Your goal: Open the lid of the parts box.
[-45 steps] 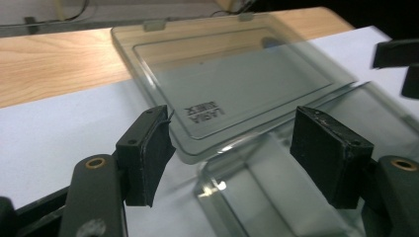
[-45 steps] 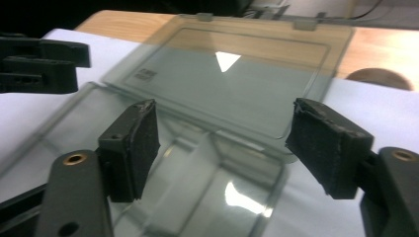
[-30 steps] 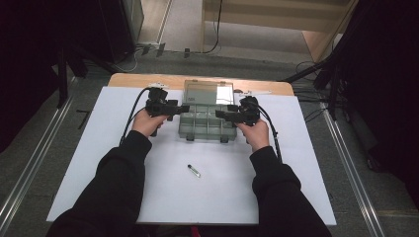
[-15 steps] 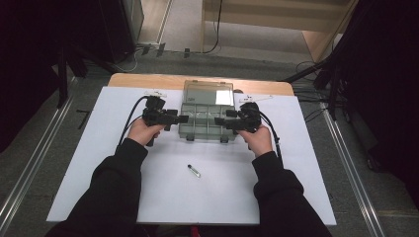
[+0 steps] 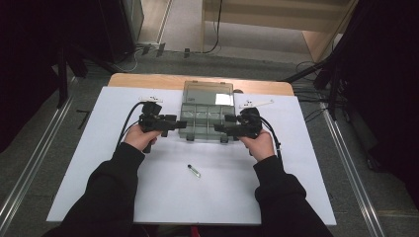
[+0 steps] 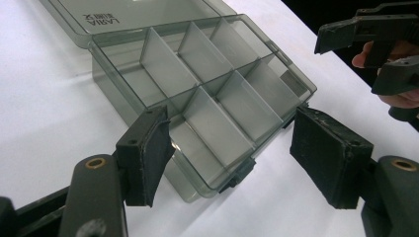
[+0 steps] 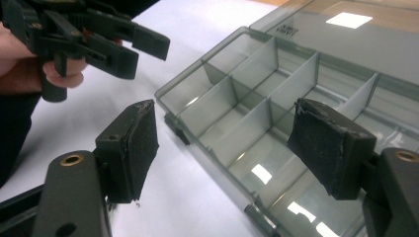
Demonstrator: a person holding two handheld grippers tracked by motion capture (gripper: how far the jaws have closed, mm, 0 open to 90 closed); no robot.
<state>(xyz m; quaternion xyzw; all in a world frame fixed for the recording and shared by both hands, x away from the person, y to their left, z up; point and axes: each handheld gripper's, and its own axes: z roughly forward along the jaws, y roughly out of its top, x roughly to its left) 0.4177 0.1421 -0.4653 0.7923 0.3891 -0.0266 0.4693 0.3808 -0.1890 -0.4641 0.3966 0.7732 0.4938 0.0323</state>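
Note:
A smoky clear compartment box lies at the far middle of the white table top, its lid folded flat behind it and its compartments empty. My left gripper is open at the box's near left corner, and in the left gripper view the jaws straddle that corner of the box without touching it. My right gripper is open at the near right corner, its jaws spread over the box edge. A small vial-like stick lies on the table nearer to me.
Two thin white strips lie left and right of the lid. A wooden edge shows behind the white top. Cables trail from both grippers. Metal rails and dark stands flank the table on the floor.
Both grippers have slid from the box's sides toward me, down to its near corners. The box and the small stick have stayed put.

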